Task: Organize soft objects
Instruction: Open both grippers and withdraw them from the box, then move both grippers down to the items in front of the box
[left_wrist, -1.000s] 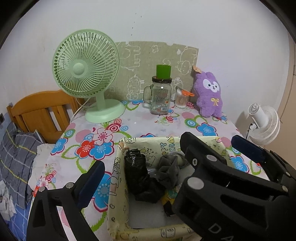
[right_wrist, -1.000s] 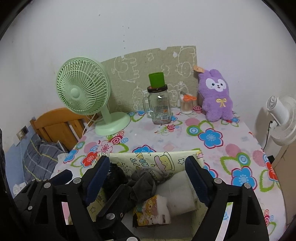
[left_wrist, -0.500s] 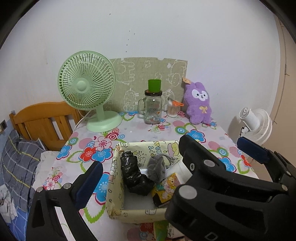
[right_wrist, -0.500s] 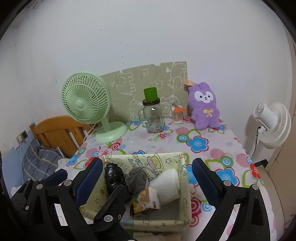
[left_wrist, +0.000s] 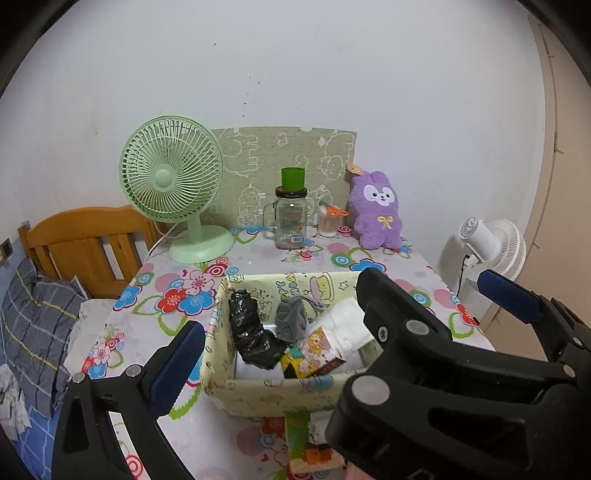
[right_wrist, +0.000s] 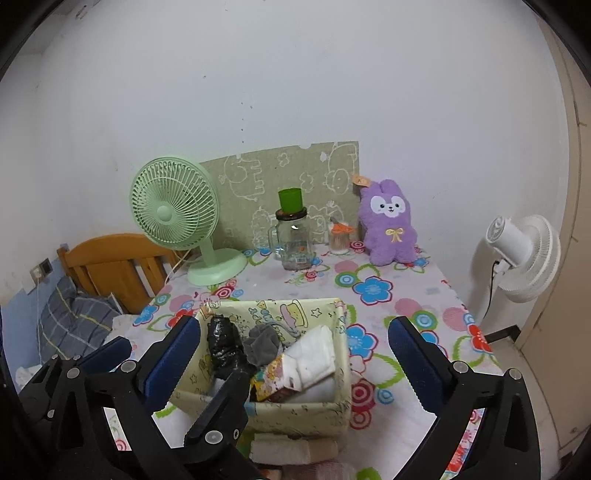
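A pale yellow fabric box (left_wrist: 258, 391) (right_wrist: 295, 415) stands on the flowered table. In it are a black crumpled bag (left_wrist: 251, 332) (right_wrist: 221, 347), a grey sock (left_wrist: 291, 319) (right_wrist: 263, 343), a white folded cloth (left_wrist: 347, 325) (right_wrist: 314, 354) and a cartoon tissue pack (left_wrist: 317, 352) (right_wrist: 275, 378). A purple plush rabbit (left_wrist: 378, 210) (right_wrist: 389, 223) sits at the back right. My left gripper (left_wrist: 336, 328) is open and empty, above and in front of the box. My right gripper (right_wrist: 291, 354) is open and empty, also in front of it.
A green desk fan (left_wrist: 173, 184) (right_wrist: 177, 212), a glass jar with a green cup on top (left_wrist: 290, 218) (right_wrist: 293, 236) and a small jar of swabs (left_wrist: 328, 221) stand at the back. A white floor fan (right_wrist: 524, 251) stands right. A wooden bed frame (left_wrist: 88, 243) is left. More packs (right_wrist: 291, 448) lie at the front edge.
Both grippers have pulled back and up from the box, which now shows whole and farther away. Both stay open and empty.
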